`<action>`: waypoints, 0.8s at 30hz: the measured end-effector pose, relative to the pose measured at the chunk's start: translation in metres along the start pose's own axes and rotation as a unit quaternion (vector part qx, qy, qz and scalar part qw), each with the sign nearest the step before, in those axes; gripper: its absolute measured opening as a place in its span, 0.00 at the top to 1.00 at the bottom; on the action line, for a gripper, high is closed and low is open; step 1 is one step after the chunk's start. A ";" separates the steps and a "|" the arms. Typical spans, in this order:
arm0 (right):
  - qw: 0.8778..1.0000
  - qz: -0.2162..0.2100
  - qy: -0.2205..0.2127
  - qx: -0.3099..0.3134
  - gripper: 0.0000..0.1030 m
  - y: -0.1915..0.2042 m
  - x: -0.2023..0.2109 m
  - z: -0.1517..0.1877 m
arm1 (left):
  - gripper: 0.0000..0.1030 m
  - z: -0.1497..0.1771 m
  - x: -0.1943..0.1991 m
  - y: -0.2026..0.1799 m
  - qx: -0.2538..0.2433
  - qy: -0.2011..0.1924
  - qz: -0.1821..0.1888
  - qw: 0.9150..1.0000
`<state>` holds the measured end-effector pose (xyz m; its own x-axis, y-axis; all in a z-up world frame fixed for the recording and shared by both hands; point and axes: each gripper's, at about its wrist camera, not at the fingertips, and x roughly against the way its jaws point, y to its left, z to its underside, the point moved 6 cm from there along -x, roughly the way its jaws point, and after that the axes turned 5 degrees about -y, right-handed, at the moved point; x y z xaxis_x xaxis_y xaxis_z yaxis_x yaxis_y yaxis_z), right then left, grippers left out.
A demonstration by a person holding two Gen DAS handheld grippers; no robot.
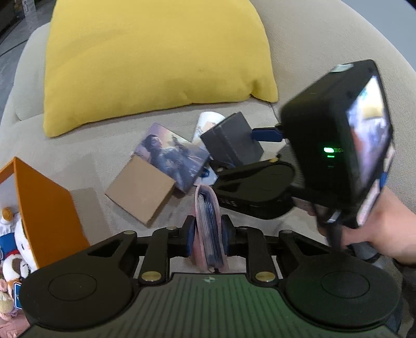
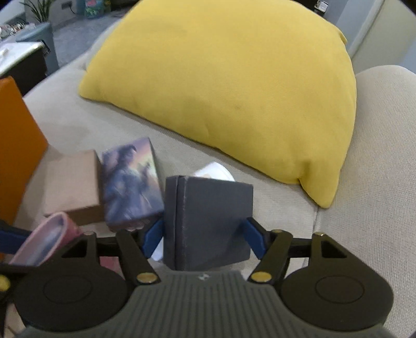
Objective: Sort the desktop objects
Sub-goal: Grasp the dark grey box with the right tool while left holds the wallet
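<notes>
A beige fabric sofa [image 2: 364, 182] fills both views. A yellow cushion [image 2: 228, 85] leans against its backrest. Left of the cushion, beyond the sofa edge: grey floor [image 2: 70, 39], a potted plant [image 2: 39, 11], a dark cabinet [image 2: 23, 65].

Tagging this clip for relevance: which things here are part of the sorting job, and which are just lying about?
Part of the job:
- pink card holder, clamped in the left gripper
- dark grey box, between the right gripper's fingers
- illustrated box
- brown cardboard box
- orange box with plush toys inside
- white cup

Lying about:
- yellow cushion
- beige sofa
</notes>
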<state>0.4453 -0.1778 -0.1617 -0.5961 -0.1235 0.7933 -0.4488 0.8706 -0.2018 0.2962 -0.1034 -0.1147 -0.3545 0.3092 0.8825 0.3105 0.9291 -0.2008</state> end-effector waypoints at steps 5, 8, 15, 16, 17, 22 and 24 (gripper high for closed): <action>1.000 -0.010 -0.014 -0.023 0.49 -0.006 0.015 -0.001 | 0.78 0.004 0.003 -0.006 -0.005 -0.006 -0.008 1.000; 0.999 -0.013 -0.018 -0.038 0.56 -0.013 0.027 0.000 | 0.79 0.007 0.006 -0.007 -0.003 -0.010 -0.014 1.000; 0.990 -0.058 0.005 -0.130 0.61 -0.033 0.060 0.024 | 0.81 0.018 0.016 -0.013 -0.002 -0.029 -0.028 0.999; 0.986 -0.073 0.014 -0.146 0.61 -0.033 0.067 0.031 | 0.81 0.019 0.020 -0.014 -0.001 -0.032 -0.028 0.999; 0.984 -0.085 0.022 -0.156 0.61 -0.032 0.073 0.039 | 0.81 0.020 0.022 -0.015 -0.003 -0.035 -0.029 0.999; 0.964 -0.151 0.065 -0.208 0.61 -0.024 0.092 0.069 | 0.81 0.033 0.036 -0.026 -0.031 -0.045 -0.031 0.998; 0.961 -0.163 0.070 -0.212 0.61 -0.018 0.096 0.075 | 0.81 0.038 0.039 -0.032 -0.043 -0.040 -0.027 0.998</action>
<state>0.3462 -0.2408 -0.1247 -0.3607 -0.3824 0.8507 -0.2666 0.9163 0.2989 0.2390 -0.1138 -0.0895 -0.4410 0.2773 0.8536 0.3628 0.9250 -0.1131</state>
